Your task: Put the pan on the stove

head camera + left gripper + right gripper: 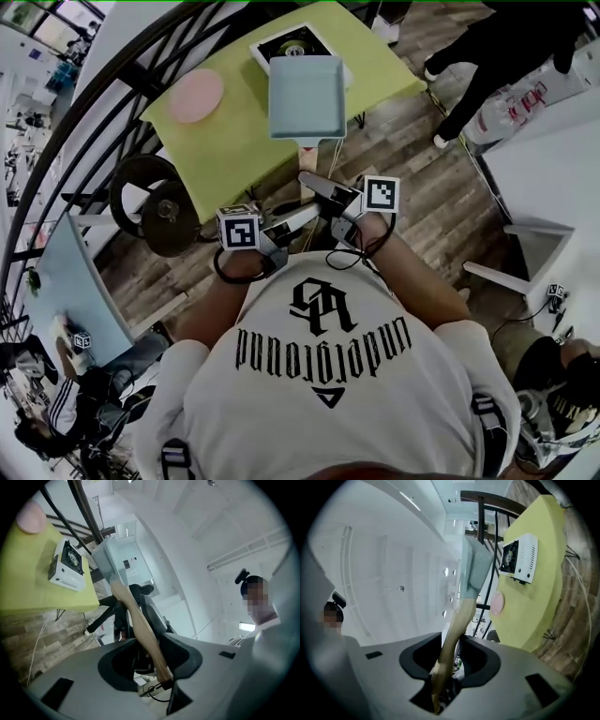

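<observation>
A light blue square pan [305, 98] with a wooden handle [307, 186] hangs in the air over the near end of the yellow-green table [234, 141]. It partly covers the white portable stove [298, 41] behind it. My left gripper [296, 218] and right gripper [316, 187] are both shut on the handle, close together. In the left gripper view the handle [140, 625] runs between the jaws of my left gripper [150, 660] up to the pan [110, 557], and the stove [68, 566] sits on the table. In the right gripper view my right gripper [446, 667] clamps the handle [454, 630] below the pan [473, 564], which is left of the stove [518, 557].
A pink plate [197, 96] lies on the table left of the pan. A dark curved railing [84, 122] and round weight plates [155, 202] stand to the left. A person in black [487, 56] stands at the far right beside a white table [553, 178].
</observation>
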Demonstrator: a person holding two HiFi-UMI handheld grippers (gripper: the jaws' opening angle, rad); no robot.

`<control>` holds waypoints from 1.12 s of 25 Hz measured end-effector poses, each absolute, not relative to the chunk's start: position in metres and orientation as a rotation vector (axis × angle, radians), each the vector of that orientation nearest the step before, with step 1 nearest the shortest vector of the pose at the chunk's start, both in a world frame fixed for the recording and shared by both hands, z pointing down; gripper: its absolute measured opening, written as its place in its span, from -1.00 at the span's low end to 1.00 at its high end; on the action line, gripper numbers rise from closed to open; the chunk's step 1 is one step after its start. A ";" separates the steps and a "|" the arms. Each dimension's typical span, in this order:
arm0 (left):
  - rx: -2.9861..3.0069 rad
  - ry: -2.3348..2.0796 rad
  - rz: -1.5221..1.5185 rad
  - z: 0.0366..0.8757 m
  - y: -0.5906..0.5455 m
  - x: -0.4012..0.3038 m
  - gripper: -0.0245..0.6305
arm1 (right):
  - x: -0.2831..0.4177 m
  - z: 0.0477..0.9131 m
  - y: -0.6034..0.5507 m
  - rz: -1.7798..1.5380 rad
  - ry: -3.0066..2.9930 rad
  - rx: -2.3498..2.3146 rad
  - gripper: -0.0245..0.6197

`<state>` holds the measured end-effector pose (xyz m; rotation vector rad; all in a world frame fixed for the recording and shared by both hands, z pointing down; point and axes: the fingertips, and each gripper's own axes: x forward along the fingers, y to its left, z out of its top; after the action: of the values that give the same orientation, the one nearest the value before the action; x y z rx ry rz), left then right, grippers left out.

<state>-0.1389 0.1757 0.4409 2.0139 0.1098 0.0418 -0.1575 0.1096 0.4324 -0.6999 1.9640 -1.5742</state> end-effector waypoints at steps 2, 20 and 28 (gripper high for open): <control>2.018 0.093 0.035 0.443 0.165 -0.129 -0.46 | -0.149 0.435 0.101 -1.598 1.975 -0.692 -0.53; 2.013 0.061 0.007 0.445 0.032 -0.069 -0.46 | -0.094 0.444 -0.033 -1.622 2.016 -0.663 -0.53; 2.029 0.068 0.021 0.444 -0.043 -0.063 -0.46 | -0.089 0.441 -0.108 -1.613 2.011 -0.669 -0.53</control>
<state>-0.0634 -0.0427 0.4443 2.0287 0.0681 0.0208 -0.0891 -0.1079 0.4405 -0.6688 2.0113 -1.6133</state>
